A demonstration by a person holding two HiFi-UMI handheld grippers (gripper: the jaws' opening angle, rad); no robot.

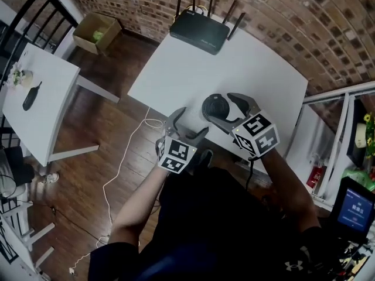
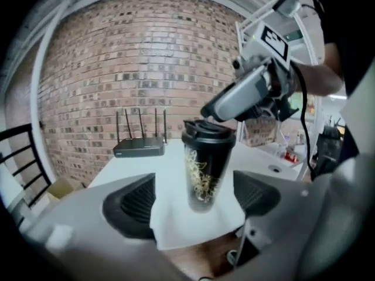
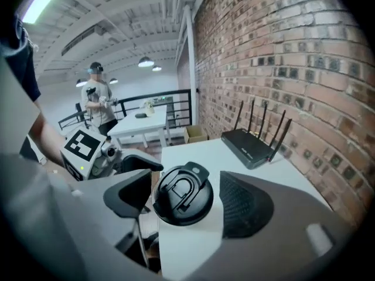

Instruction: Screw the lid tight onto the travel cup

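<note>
We see travel cup (image 2: 205, 168) upright, lid (image 3: 183, 195) topmost | left gripper (image 2: 193, 191) jaws apart, cup just ahead, untouched | right gripper (image 3: 184, 191) jaws wide astride lid, not pressing

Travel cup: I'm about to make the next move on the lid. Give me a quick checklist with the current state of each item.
1. Lid sits on top of the cup: ok.
2. Cup stands upright on the table: ok, though it is close to the near edge.
3. Right gripper is lined up over the lid, one jaw on each side: ok.
4. Right jaws are open and not pressing on the lid: ok, ready to close.
5. Left gripper steadies the cup: not ok. Its jaws are open and the cup stands ahead of them, ungripped.
6. Lid is already screwed tight: cannot tell.
</note>
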